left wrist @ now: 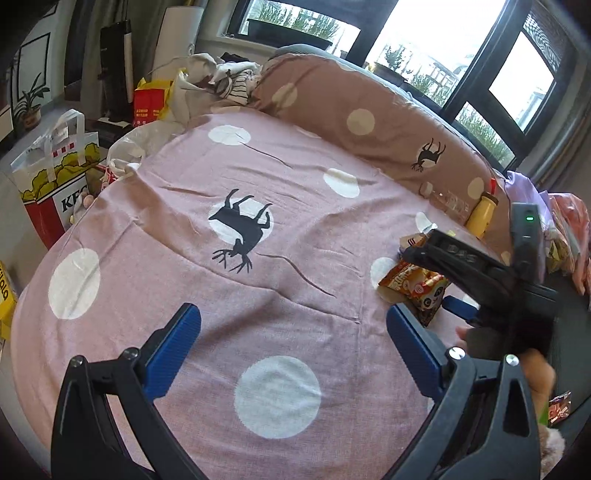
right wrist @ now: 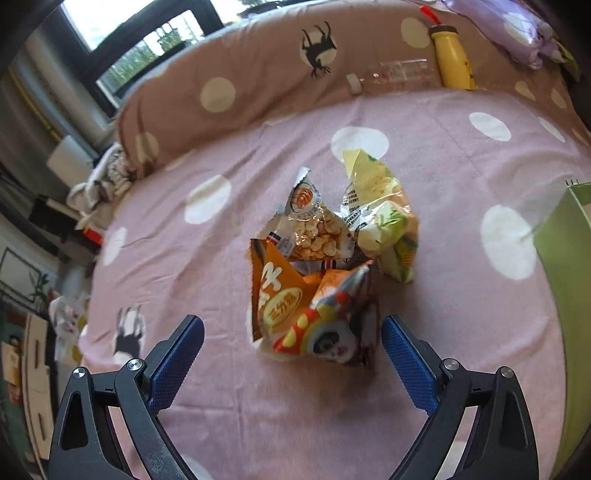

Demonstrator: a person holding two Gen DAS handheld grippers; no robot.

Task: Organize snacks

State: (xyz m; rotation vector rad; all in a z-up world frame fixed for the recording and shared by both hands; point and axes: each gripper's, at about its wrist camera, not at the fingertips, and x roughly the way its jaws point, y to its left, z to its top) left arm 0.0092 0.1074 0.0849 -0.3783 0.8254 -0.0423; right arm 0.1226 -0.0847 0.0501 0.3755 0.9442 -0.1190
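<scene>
Crinkling glossy snack packets [right wrist: 325, 266], heaped.

Each camera sits just behind its own tongs and looks forward and down along them at the bed [left wrist: 184, 229]. The left view looks from close above the pink sheet toward the windows [left wrist: 424, 33], with the left tongs [left wrist: 293, 339] at the bottom edge and the right tongs [left wrist: 461, 280] entering from its right side. The right view looks steeply down, close over the snack bags [right wrist: 321, 266], its tongs [right wrist: 291, 347] framing them from below. Both views share the bags [left wrist: 413, 284], the yellow bottle [left wrist: 482, 214] [right wrist: 450, 62] and the brown pillow [left wrist: 369, 122] [right wrist: 258, 74].
</scene>
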